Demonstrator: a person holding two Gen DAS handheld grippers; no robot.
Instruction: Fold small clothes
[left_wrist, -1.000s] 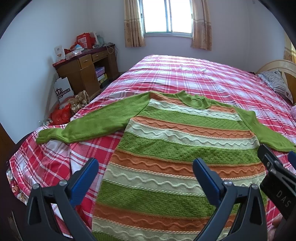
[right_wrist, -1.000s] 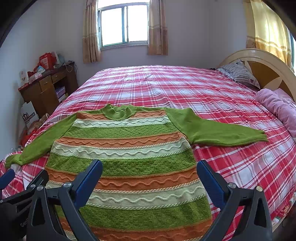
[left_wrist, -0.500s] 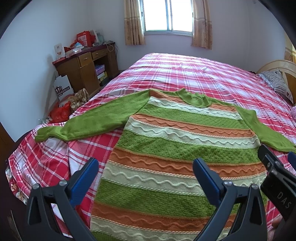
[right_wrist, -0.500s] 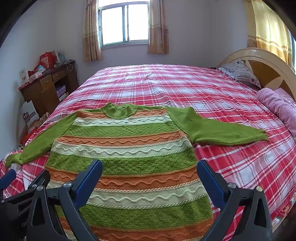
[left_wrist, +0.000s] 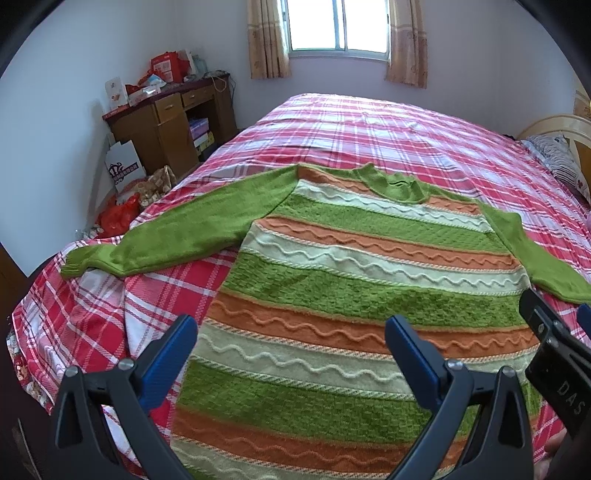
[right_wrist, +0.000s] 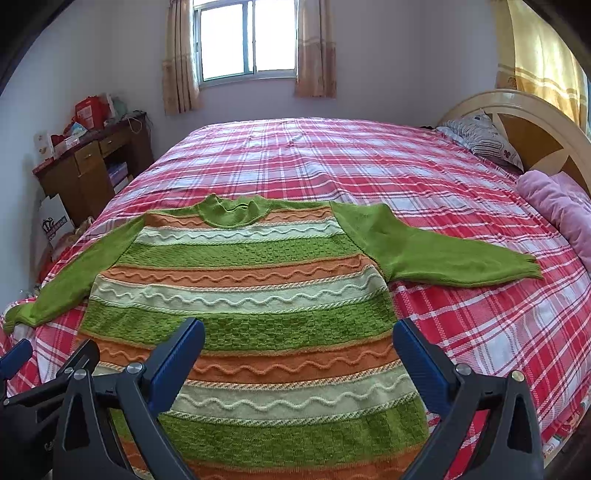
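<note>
A small knitted sweater (left_wrist: 354, 280) with green, orange and pale stripes lies flat on the bed, collar away from me, both green sleeves spread out. It also shows in the right wrist view (right_wrist: 251, 295). My left gripper (left_wrist: 291, 343) is open and empty, held above the sweater's lower left part. My right gripper (right_wrist: 299, 343) is open and empty above the lower middle. The right gripper's body also shows at the right edge of the left wrist view (left_wrist: 554, 343). The left sleeve cuff (left_wrist: 77, 264) reaches the bed's left edge.
The bed (right_wrist: 332, 155) has a red plaid cover. A pillow (right_wrist: 484, 136), wooden headboard (right_wrist: 535, 122) and pink blanket (right_wrist: 557, 206) are at the right. A wooden desk (left_wrist: 166, 122) with clutter and bags (left_wrist: 122, 214) on the floor stand at the left.
Both grippers have drifted slightly forward over the sweater and stayed open. The sweater has not moved.
</note>
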